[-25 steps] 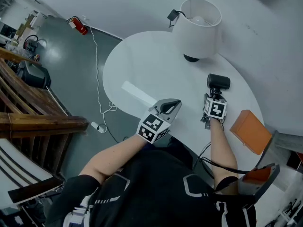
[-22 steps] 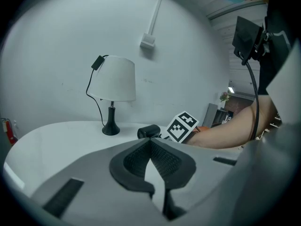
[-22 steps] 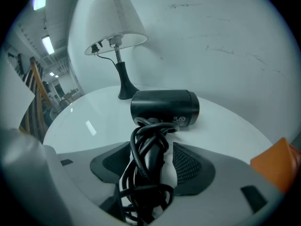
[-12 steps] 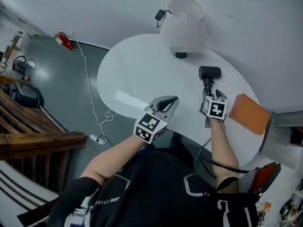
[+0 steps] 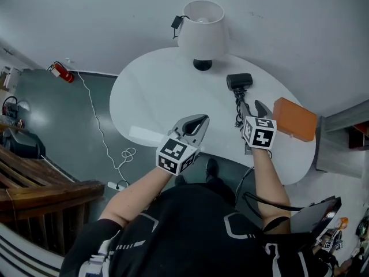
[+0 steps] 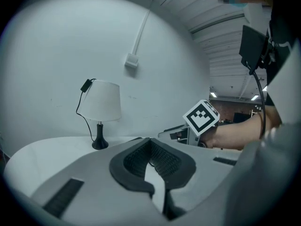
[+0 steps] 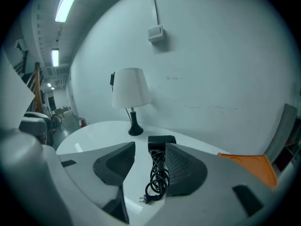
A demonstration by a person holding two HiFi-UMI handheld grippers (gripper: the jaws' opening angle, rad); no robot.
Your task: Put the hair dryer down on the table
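The black hair dryer [image 5: 238,81] lies on the white round table [image 5: 153,94], its coiled cord [image 5: 237,107] trailing toward me. In the right gripper view the hair dryer [image 7: 161,141] and its cord [image 7: 157,175] rest on the tabletop beyond the jaws. My right gripper [image 5: 252,109] hangs above the cord end, open; its jaws have just been closing a little, with nothing held between them. My left gripper [image 5: 196,126] hovers over the table's near edge, its tips together on nothing. The right gripper's marker cube [image 6: 201,117] shows in the left gripper view.
A white-shaded lamp [image 5: 200,30] stands at the table's far side. An orange box [image 5: 294,120] lies at the right edge. A white cable [image 5: 124,154] and a red fire extinguisher [image 5: 59,72] are on the floor at left.
My right gripper has lifted up and back from the hair dryer, which stays lying on the table. The left gripper has risen slightly. The head view has shifted.
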